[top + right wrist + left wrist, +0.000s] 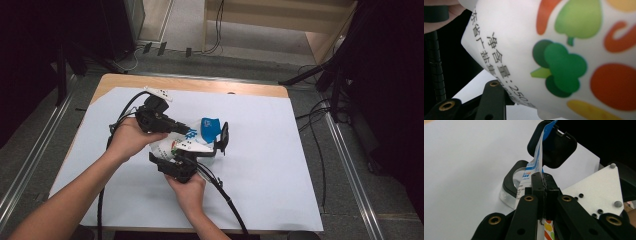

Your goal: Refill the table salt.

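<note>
Left gripper [543, 185] pinched the bag's [186, 140] edge; right gripper [192, 154], half-open, cradled it. Next: likely pouring into the far cup [512, 185].

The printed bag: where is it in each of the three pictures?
High view: bag at centre, between both grippers.
Left gripper view: bag edge-on, rising from the shut jaws.
Right gripper view: bag close up, upper right.
Shared landmark: the white sheet.
</note>
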`<move>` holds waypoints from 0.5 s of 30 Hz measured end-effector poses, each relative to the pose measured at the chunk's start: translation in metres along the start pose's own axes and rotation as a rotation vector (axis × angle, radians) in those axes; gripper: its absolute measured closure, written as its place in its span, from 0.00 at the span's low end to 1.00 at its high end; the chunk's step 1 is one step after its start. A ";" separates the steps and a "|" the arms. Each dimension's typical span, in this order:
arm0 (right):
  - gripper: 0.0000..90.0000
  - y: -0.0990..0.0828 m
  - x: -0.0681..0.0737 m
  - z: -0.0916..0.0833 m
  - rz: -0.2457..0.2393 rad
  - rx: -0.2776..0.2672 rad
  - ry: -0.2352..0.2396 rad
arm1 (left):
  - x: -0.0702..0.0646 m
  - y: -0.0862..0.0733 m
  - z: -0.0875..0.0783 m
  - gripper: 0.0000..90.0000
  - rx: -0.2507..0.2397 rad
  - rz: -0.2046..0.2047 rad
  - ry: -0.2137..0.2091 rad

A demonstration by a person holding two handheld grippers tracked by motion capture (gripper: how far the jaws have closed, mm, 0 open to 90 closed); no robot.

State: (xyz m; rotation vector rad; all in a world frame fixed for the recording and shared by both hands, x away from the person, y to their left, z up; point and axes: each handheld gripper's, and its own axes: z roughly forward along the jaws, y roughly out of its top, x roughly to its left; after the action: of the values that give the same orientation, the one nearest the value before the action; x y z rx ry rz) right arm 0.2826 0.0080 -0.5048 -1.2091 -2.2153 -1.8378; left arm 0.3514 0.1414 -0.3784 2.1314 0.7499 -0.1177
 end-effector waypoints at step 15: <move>0.67 0.001 0.000 -0.002 0.046 -0.017 0.002 | -0.003 -0.003 -0.001 0.93 0.004 0.032 -0.005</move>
State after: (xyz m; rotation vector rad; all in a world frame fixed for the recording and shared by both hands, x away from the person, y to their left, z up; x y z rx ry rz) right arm 0.2821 0.0059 -0.5033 -1.2493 -2.1565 -1.8441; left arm 0.3471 0.1419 -0.3785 2.1448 0.7132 -0.1079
